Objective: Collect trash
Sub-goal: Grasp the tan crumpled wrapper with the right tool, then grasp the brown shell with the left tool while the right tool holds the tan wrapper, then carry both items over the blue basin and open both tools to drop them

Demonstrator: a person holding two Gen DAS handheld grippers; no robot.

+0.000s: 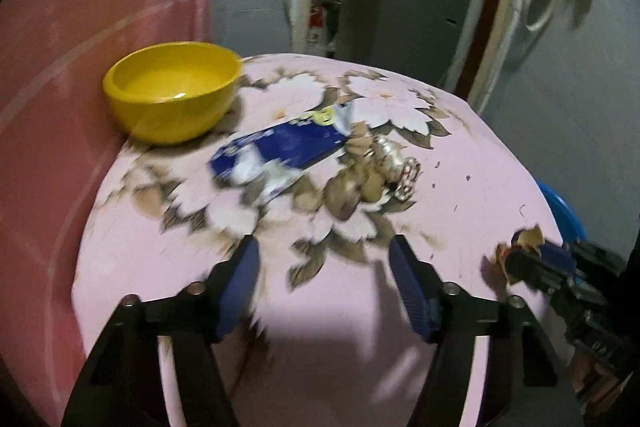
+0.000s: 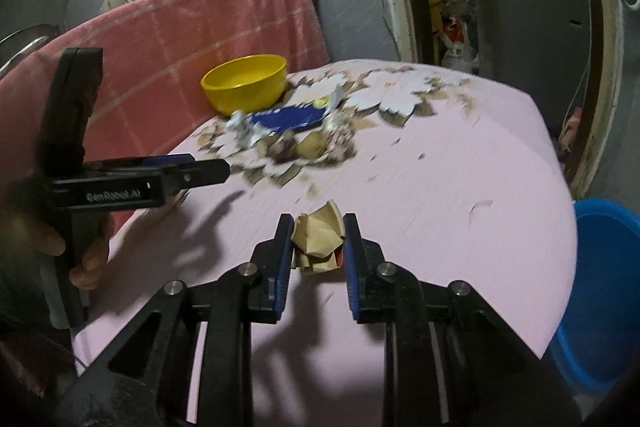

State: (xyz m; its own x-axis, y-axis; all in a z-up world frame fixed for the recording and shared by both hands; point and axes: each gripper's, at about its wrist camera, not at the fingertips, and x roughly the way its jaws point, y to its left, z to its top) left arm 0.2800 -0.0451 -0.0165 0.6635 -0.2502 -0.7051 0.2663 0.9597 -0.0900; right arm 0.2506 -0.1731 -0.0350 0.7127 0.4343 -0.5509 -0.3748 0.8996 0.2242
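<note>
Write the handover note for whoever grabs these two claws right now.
Right claw: shut on the crumpled brown paper wad, over the near part of the pink floral tablecloth.
Left claw: open, empty, above the cloth, facing the remaining trash.
Still on the cloth: torn blue-and-white snack wrapper, small crumpled silver foil wrapper and brownish scraps beside it, all near the yellow plastic bowl.
Blue plastic tub sits off the table's right edge; whether it is the bin is unclear.
Left: deposit the wad, then collect the wrappers.

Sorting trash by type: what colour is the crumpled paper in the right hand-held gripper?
Tan-brown crumpled paper, clearest in the right wrist view.
</note>
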